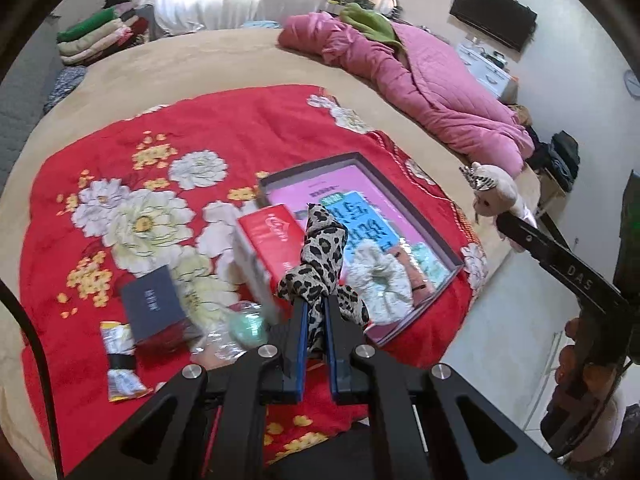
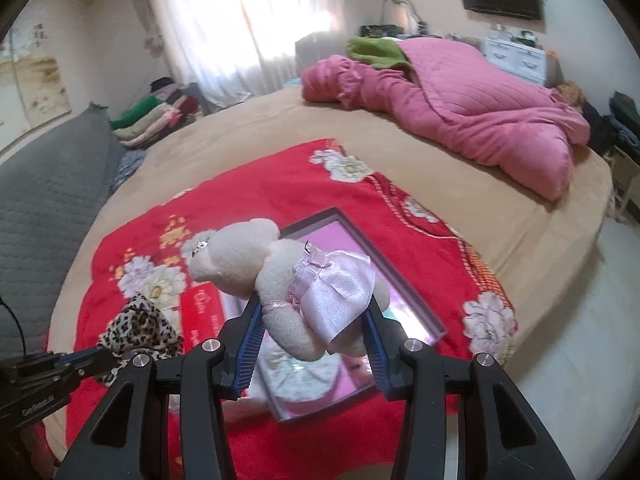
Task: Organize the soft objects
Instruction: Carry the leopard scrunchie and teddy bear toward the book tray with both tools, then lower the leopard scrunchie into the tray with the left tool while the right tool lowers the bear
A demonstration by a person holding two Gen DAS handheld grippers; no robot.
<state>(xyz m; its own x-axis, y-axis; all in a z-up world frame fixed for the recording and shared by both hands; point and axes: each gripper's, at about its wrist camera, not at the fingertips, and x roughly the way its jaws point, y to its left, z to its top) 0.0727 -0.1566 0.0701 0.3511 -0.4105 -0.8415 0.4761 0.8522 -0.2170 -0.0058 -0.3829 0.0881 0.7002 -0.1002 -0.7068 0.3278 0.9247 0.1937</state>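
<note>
The shallow tray [image 1: 420, 208] on my red floral blanket [image 1: 200, 128] held a white scrunchie [image 1: 378, 280] and what looked like printed packets. My left gripper [image 1: 316, 320] pinched a leopard-print scarf [image 1: 320, 252]; my right gripper [image 2: 312, 320] clamped a plush bear [image 2: 280, 272] above the tray. Only the left view showed 1 dark booklet [image 1: 150, 304].

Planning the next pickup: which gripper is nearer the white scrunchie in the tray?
Left. The left gripper, holding the leopard cloth, sits just beside the white scrunchie; the right gripper, holding the teddy bear, is off beyond the tray.
</note>
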